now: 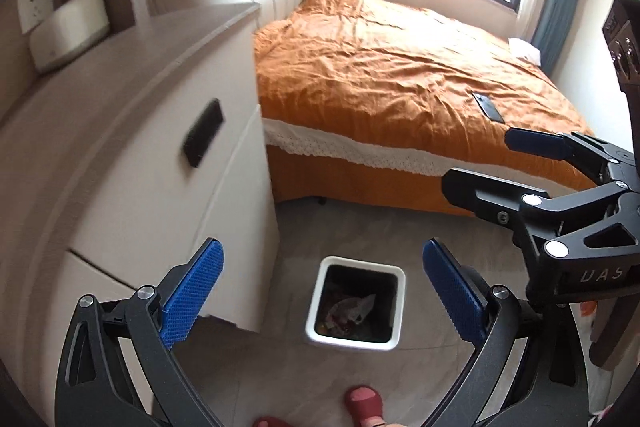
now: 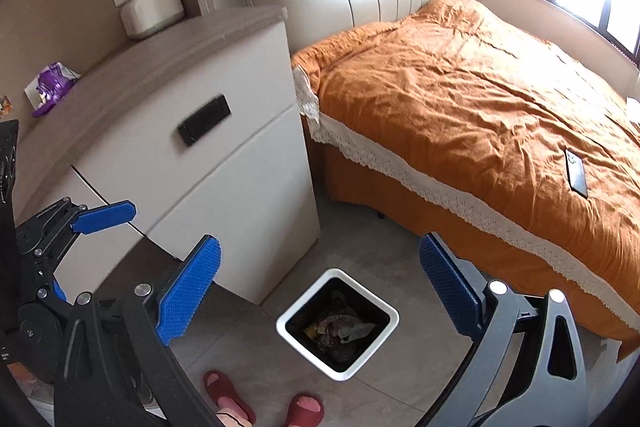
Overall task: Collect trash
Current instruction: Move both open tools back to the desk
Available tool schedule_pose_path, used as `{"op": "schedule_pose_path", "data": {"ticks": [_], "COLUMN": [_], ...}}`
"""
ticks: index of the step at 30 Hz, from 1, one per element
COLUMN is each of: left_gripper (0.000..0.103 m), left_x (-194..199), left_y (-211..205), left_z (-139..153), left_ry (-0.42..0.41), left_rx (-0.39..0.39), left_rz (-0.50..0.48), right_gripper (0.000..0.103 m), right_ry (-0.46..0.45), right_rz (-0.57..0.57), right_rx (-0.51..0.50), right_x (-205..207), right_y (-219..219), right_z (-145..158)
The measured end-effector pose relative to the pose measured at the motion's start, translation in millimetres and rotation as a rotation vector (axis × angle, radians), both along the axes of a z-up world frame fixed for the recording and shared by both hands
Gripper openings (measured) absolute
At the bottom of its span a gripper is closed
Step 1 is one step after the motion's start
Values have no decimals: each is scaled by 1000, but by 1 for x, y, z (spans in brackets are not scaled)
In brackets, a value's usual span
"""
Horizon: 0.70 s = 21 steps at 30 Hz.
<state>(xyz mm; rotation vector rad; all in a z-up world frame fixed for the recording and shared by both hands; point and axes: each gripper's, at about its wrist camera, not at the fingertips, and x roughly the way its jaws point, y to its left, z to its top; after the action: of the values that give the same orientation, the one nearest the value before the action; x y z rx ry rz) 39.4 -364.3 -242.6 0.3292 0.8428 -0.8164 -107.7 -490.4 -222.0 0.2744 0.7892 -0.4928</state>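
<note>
- Beside an orange-covered bed (image 2: pixel 480 99) in a sunlit bedroom, a person in red slippers (image 2: pixel 228 397) is standing over a white square-rimmed trash bin (image 2: pixel 294 311) on the grey tiled floor, a two-finger gripper in each hand.
- The left gripper (image 1: pixel 322 291) is hanging with its blue-padded fingers (image 1: pixel 192 299) spread wide and nothing between them; the right gripper (image 2: pixel 320 287) is likewise gaping and holding nothing.
- Crumpled wrappers and scraps (image 2: pixel 340 331) are lying at the bottom of the bin, directly below both grippers.
- A purple crinkled wrapper (image 2: pixel 52 87) is sitting on the grey surface (image 2: pixel 168 51) of the white bedside cabinet, near the wall, with a small orange-and-white scrap (image 2: pixel 4 106) just beside it at the frame's edge.
- That wrapper is lying up and to the left of both grippers, well apart from the bin; the left gripper, seen at the left of the right wrist view, appears the nearer, so the next reach likely falls to it.
- A cream rounded box (image 2: pixel 154 11) and a dark phone (image 2: pixel 576 173) on the bed do not look like trash.
</note>
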Motion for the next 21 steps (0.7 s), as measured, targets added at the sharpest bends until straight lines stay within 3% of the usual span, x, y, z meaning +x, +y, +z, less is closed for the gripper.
{"op": "schedule_pose_path", "data": {"ticks": [9, 21], "left_gripper": [98, 98], "left_x": [22, 53], "left_y": [68, 159], "left_z": [97, 154], "left_ry": [-93, -179], "left_rx": [-50, -54], "left_rz": [248, 473], "right_gripper": [99, 99], "right_ry": [-162, -262], "right_rz": [132, 309], "right_rx": [-71, -72], "right_x": [44, 112], "right_y": [46, 111], "right_z": [86, 133]}}
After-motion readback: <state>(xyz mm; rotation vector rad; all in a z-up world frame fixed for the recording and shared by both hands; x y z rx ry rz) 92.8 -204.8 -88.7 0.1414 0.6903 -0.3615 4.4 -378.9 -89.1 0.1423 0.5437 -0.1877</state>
